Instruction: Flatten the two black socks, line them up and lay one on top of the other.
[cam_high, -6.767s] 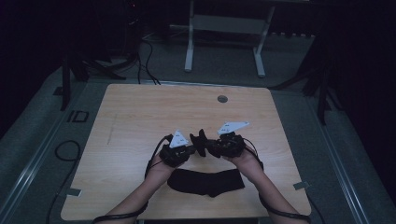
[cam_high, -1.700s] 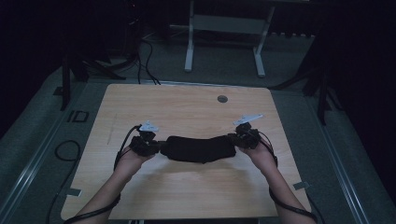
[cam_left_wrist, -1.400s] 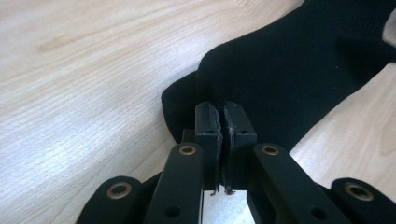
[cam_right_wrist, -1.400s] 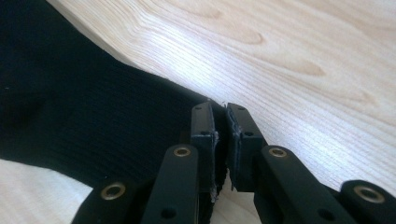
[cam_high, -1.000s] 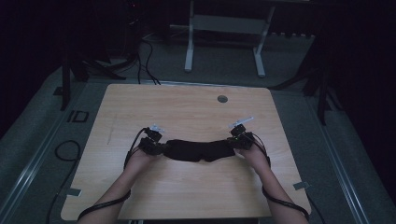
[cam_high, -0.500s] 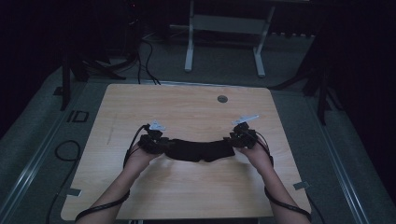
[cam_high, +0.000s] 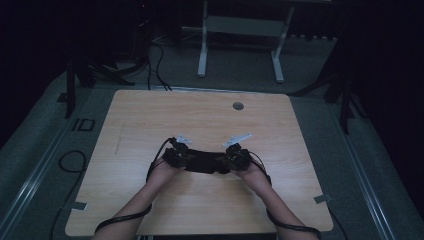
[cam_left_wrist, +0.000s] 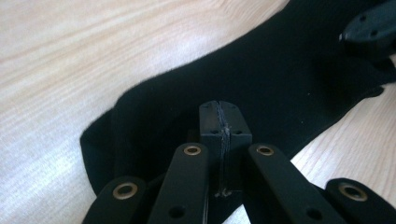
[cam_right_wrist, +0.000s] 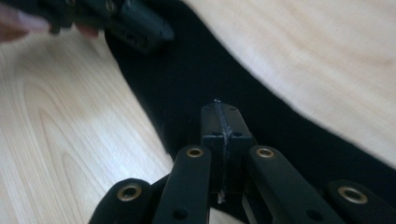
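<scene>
A black cloth (cam_high: 206, 162) lies on the wooden table (cam_high: 200, 120) near its front middle. My left gripper (cam_high: 186, 158) is at the cloth's left end and my right gripper (cam_high: 225, 161) at its right end, tips pointing at each other. In the left gripper view the left gripper (cam_left_wrist: 219, 109) has its pads pressed together over the cloth (cam_left_wrist: 289, 79), with no fabric seen between them. The right gripper (cam_right_wrist: 219, 109) looks the same over the cloth (cam_right_wrist: 187, 79). Both pairs of jaws have just been closing. Each gripper view shows the other gripper (cam_left_wrist: 373, 23) (cam_right_wrist: 135, 25) farther off.
A round grommet hole (cam_high: 238, 106) sits near the table's far edge. Tape marks (cam_high: 77, 205) (cam_high: 321, 199) lie at the front corners. Beyond the table stand a white desk frame (cam_high: 240, 30) and floor cables (cam_high: 155, 55). Bare wood surrounds the cloth.
Both hands have moved inward toward each other along the cloth. The stretch of cloth showing between the grippers is shorter than half a second ago.
</scene>
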